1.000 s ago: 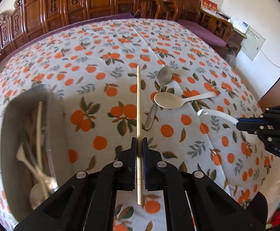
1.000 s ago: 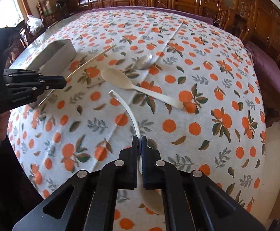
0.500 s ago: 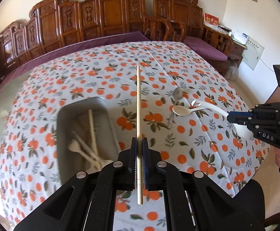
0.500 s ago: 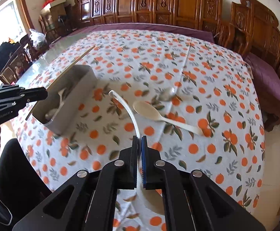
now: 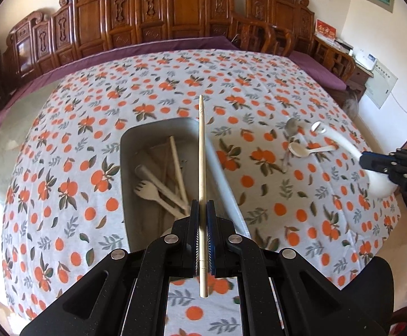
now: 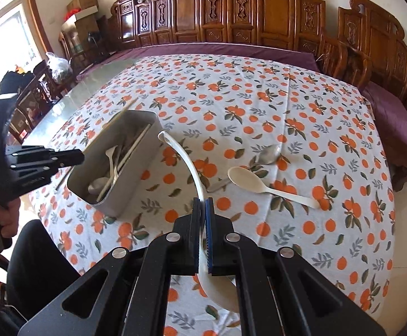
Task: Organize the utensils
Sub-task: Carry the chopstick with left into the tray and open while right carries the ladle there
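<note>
My left gripper (image 5: 202,210) is shut on a wooden chopstick (image 5: 201,151), held high over the grey utensil box (image 5: 127,168), which holds a fork, spoons and chopsticks. My right gripper (image 6: 202,204) is shut on a white ceramic soup spoon (image 6: 188,162), handle pointing forward, raised above the table right of the box (image 6: 136,179). The right gripper also shows in the left wrist view (image 5: 377,163). A cream plastic spoon (image 6: 259,184) and a metal spoon (image 6: 267,154) lie on the cloth to the right.
The table wears an orange-print cloth (image 5: 63,145). Carved wooden chairs (image 6: 231,8) line the far side. The left gripper and the hand holding it show at the left of the right wrist view (image 6: 35,165).
Both grippers have risen well above the table with their loads. The left one has moved over the box; the box now lies straight below the chopstick.
</note>
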`<state>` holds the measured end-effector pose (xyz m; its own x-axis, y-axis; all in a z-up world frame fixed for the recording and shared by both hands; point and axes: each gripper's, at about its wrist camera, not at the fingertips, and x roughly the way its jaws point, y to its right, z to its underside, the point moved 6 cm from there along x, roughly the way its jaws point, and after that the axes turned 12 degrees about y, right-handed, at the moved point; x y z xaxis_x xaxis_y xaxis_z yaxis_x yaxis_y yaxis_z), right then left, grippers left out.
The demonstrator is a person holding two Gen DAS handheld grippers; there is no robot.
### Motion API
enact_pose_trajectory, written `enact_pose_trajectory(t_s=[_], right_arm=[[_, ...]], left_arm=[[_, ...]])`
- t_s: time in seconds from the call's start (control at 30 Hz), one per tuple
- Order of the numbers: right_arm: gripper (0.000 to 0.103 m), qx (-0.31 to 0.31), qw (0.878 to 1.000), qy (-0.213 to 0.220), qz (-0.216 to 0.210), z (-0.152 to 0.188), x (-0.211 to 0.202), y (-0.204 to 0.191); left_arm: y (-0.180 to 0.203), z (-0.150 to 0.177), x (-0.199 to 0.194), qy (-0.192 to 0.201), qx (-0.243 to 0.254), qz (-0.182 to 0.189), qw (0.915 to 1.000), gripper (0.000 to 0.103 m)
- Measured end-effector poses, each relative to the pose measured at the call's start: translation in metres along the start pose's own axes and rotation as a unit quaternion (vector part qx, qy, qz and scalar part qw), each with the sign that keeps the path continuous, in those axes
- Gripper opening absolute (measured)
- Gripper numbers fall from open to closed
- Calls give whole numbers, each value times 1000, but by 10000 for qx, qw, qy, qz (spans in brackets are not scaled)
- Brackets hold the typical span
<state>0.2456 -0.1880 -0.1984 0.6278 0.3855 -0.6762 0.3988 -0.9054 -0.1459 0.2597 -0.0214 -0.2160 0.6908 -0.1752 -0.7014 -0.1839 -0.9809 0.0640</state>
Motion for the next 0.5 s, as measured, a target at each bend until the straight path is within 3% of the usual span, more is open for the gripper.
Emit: enact_pose_trajectory(t_s=[0.5], right_arm=[[5, 43, 9990, -197, -397, -25, 48, -44]], left_arm=[[-34, 24, 43, -605, -330, -49, 9976, 4]])
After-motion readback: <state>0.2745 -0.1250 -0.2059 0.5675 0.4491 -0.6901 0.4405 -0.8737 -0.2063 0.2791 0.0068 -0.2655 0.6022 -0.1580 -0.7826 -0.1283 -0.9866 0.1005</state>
